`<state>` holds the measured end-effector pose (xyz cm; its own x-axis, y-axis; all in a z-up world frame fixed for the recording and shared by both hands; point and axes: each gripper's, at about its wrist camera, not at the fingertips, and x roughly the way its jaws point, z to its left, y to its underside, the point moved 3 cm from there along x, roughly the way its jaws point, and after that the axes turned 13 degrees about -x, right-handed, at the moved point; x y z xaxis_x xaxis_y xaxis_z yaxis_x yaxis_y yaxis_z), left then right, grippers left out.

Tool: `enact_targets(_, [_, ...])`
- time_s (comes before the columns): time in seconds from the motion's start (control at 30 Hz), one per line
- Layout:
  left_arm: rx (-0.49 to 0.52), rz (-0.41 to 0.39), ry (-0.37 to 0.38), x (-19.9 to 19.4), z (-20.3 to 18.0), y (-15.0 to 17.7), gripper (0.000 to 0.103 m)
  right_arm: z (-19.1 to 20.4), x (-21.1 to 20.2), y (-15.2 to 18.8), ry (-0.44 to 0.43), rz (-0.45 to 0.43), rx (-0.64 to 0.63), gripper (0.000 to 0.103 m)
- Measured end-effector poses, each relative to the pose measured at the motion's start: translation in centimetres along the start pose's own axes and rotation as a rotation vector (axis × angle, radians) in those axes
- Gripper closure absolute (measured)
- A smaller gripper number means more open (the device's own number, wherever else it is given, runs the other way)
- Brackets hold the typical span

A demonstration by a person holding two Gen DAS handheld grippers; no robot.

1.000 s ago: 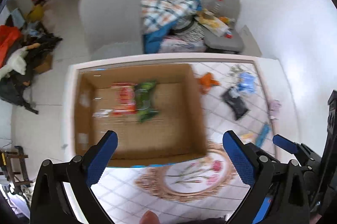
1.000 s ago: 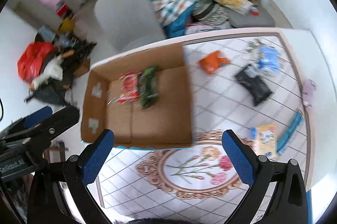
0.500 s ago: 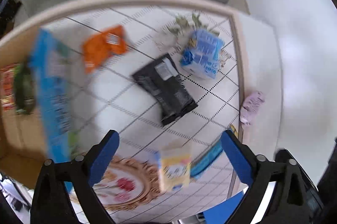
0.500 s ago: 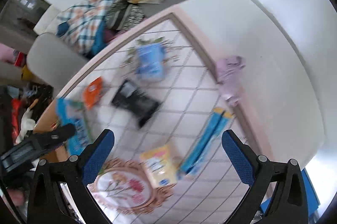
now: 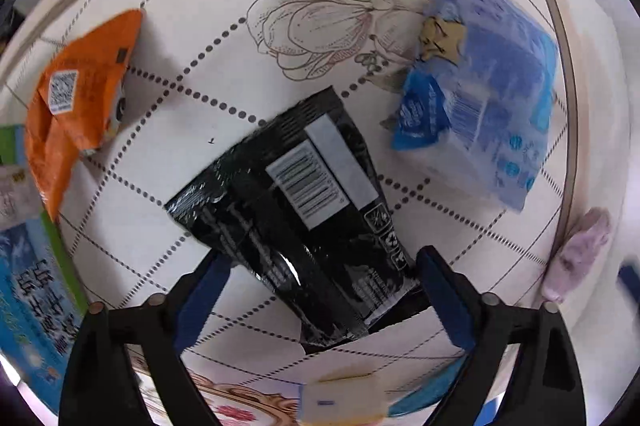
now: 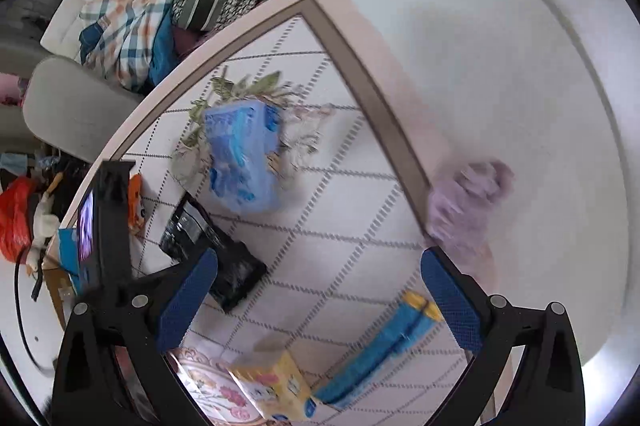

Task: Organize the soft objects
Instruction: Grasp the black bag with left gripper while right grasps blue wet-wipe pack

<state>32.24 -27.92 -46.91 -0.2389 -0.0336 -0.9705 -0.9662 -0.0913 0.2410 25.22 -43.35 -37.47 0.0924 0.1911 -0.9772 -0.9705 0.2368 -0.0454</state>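
A black snack packet (image 5: 296, 222) lies on the patterned tablecloth (image 5: 192, 25). My left gripper (image 5: 320, 290) is open, low over it, with one finger on each side of its near end. An orange packet (image 5: 76, 97) lies to the left and a blue tissue pack (image 5: 488, 105) to the right. My right gripper (image 6: 320, 290) is open and empty above the cloth. In its view I see the blue tissue pack (image 6: 240, 157), the black packet (image 6: 216, 250), a purple soft item (image 6: 464, 201), a long blue packet (image 6: 380, 350) and a yellow pack (image 6: 276, 386).
The purple soft item (image 5: 580, 254) lies at the table's right edge. A blue-green box flap (image 5: 32, 290) is at the far left. A grey chair (image 6: 76, 109) and piled clothes (image 6: 140, 13) stand beyond the table. The left gripper's body (image 6: 108, 238) shows at left.
Both grippers swung right, away from the cardboard box. The left one has dropped low over the black packet. The right one has moved towards the table's right side.
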Motion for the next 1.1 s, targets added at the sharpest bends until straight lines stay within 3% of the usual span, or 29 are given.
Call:
enact_targets(0.1, [0.063,-0.048,-0.018,-0.8,0.3,0.6,0.042,1.6,1.8,-2.4,-0.012,0.034,-0.023,0.0])
enact_targets(0.13, [0.082,-0.056,-0.024,-0.9,0.7,0.8,0.044,2.0,2.4,-3.0,-0.012,0.046,-0.029,0.0])
enact_targets(0.4, [0.043,-0.032,0.034,-1.0,2.8,0.5,0.046,5.7,9.4,-7.8,0.013,0.16,-0.037,0.003])
enact_targets(0.47, [0.036,-0.04,0.027,-1.2,2.6,0.4,0.047,6.3,10.7,-8.2,0.027,0.18,-0.034,0.011])
enact_targets(0.53, [0.045,-0.061,0.015,-1.9,3.3,-0.6,0.051,6.6,11.7,-8.2,0.088,0.215,-0.051,0.033])
enact_targets(0.63, [0.03,-0.072,0.026,-2.1,3.5,-0.6,0.055,6.9,11.4,-8.1,0.118,0.202,-0.07,0.051])
enact_targets(0.8, [0.041,-0.11,0.022,-3.3,4.0,0.4,0.058,6.0,10.5,-7.2,0.118,0.191,-0.078,0.063])
enact_targets(1.1, [0.068,-0.214,0.11,-10.2,5.1,3.7,0.059,5.0,5.5,-2.7,0.034,0.121,-0.088,0.067])
